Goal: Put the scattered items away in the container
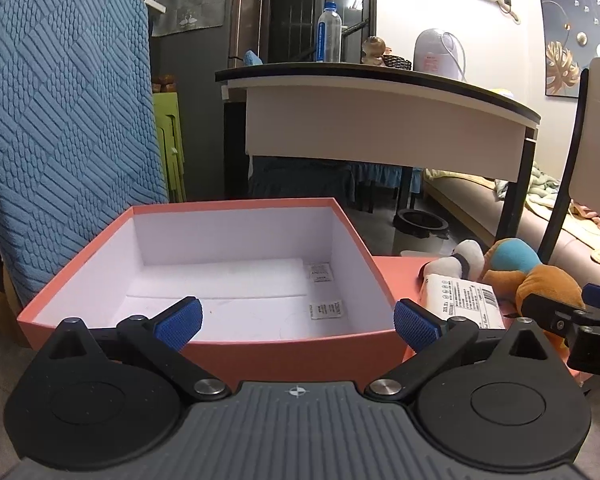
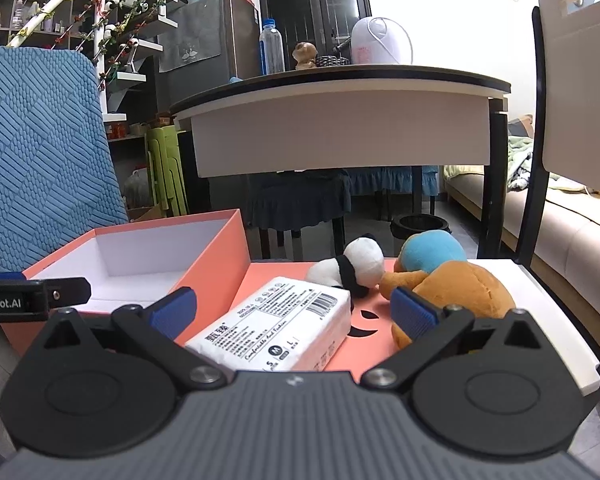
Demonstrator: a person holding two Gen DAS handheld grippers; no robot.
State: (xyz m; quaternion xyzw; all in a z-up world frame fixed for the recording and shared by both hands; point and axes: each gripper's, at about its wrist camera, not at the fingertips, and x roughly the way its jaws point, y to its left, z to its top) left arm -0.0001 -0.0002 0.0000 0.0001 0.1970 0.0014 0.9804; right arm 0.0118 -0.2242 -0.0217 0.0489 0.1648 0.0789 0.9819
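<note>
Salmon-pink box [image 1: 220,344] (white inside), white tissue pack [image 2: 276,330], orange-and-blue plush [image 2: 448,276], black-and-white panda plush [image 2: 356,266]

Open orange box [image 1: 204,356]; tissue pack [image 2: 276,324], panda plush [image 2: 356,266], orange plush [image 2: 456,284] beside.

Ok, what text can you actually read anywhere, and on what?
"Robot.AI": left gripper body, start cut off.
"Comfortable And Fashion", "S", "M", "L": tissue pack.
"D": right gripper body, rest cut off.
Pack's barcode digits and small print, box sachets: too small.
</note>
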